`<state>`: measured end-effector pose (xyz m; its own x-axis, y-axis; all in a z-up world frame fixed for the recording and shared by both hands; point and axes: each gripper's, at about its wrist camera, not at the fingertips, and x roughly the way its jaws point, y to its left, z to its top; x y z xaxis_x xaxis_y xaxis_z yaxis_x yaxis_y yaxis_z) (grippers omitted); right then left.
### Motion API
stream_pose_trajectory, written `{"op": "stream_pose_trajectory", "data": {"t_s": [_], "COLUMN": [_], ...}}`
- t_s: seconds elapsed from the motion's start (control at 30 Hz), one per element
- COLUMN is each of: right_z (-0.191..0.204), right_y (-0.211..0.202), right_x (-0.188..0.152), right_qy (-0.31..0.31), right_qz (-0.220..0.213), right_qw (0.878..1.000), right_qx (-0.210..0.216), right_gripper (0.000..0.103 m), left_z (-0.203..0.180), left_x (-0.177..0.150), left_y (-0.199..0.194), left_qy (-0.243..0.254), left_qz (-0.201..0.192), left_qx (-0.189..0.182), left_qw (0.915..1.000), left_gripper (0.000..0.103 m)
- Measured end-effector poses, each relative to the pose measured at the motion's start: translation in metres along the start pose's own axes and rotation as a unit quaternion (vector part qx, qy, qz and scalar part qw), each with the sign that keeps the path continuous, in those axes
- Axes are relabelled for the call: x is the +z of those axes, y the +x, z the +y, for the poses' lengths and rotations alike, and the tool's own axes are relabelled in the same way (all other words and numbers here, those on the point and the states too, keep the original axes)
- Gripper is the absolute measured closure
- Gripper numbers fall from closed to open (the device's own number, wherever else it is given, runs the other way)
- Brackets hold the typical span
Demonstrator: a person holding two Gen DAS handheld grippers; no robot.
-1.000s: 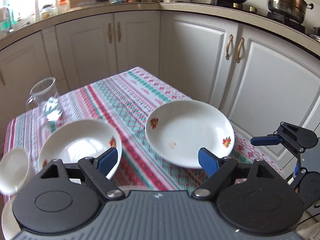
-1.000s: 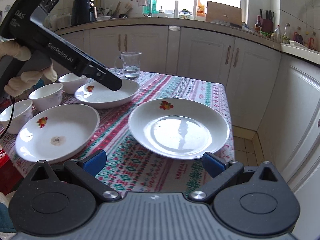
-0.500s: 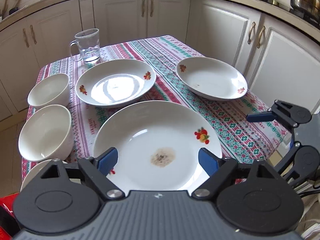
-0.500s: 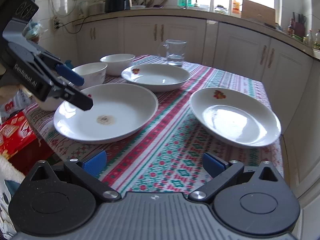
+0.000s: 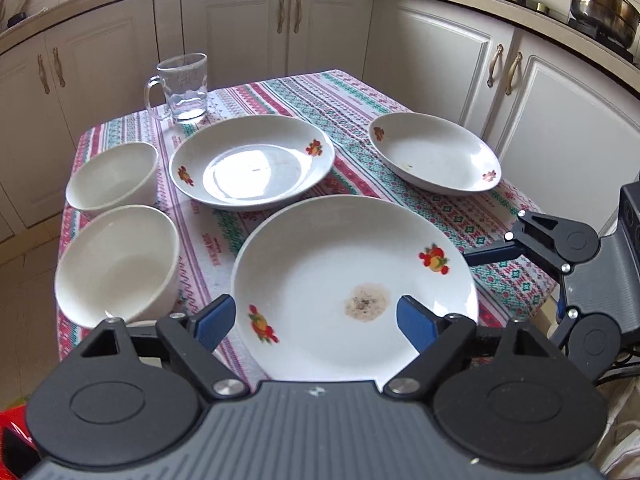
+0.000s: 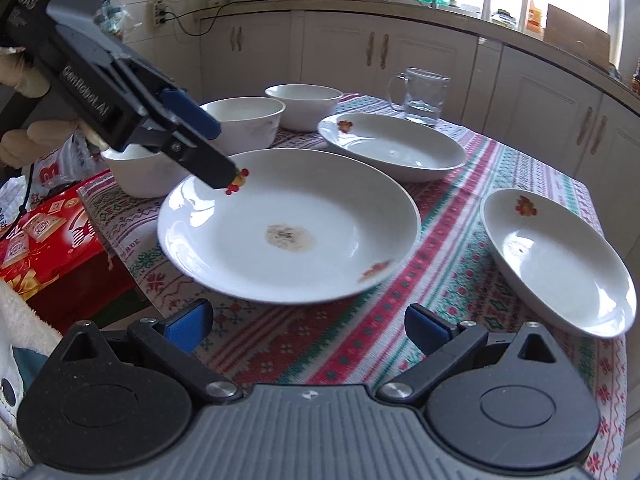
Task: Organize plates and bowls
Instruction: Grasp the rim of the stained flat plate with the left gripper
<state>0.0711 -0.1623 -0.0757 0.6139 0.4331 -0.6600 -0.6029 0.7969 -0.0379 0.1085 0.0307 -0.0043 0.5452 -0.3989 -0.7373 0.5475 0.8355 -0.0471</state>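
Note:
Three white fruit-print plates lie on the patterned tablecloth. The nearest plate has a brown stain; it also shows in the right wrist view. A second plate lies behind it and a third at the right. Two white bowls stand at the left; a third bowl shows behind the left gripper. My left gripper is open, its fingers over the stained plate's near rim. My right gripper is open and empty, just off the table's edge.
A glass mug stands at the table's far end. A red box sits below the table's left side. White kitchen cabinets surround the table, with a pot on the stove at the far right.
My left gripper has swung toward the table and closed in on the stained plate, its fingers now over the rim. My right gripper has turned left toward that plate. Both stayed open.

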Motion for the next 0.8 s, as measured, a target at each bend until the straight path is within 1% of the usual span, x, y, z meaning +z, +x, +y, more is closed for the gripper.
{"op": "stream_pose_trajectory", "data": {"t_s": [0.13, 0.27, 0.37, 0.5, 0.63, 0.8], "right_z": [0.007, 0.009, 0.005, 0.004, 0.004, 0.002], "right_y": [0.009, 0.015, 0.019, 0.02, 0.02, 0.021], "right_x": [0.004, 0.005, 0.005, 0.002, -0.001, -0.003], "right_qy": [-0.014, -0.017, -0.001, 0.003, 0.005, 0.008], "right_qz": [0.006, 0.01, 0.01, 0.001, -0.011, -0.028], "right_qw": [1.0, 1.0, 1.0, 1.0, 1.0, 0.999], "right_qx": [0.007, 0.01, 0.021, 0.025, 0.023, 0.021], "right_gripper": [0.0, 0.0, 0.0, 0.0, 0.0, 0.0], "left_z": [0.007, 0.013, 0.019, 0.022, 0.025, 0.031], "left_x": [0.007, 0.016, 0.023, 0.032, 0.039, 0.045], "left_y": [-0.001, 0.007, 0.015, 0.028, 0.042, 0.06], "left_qy": [0.009, 0.021, 0.023, 0.031, 0.032, 0.034], "left_qz": [-0.005, 0.002, 0.011, 0.021, 0.043, 0.078], "left_qx": [0.0, -0.001, -0.018, -0.025, -0.037, -0.042], "left_qw": [0.9999, 0.9998, 0.9995, 0.999, 0.9979, 0.9955], "left_gripper": [0.014, 0.013, 0.013, 0.013, 0.013, 0.015]}}
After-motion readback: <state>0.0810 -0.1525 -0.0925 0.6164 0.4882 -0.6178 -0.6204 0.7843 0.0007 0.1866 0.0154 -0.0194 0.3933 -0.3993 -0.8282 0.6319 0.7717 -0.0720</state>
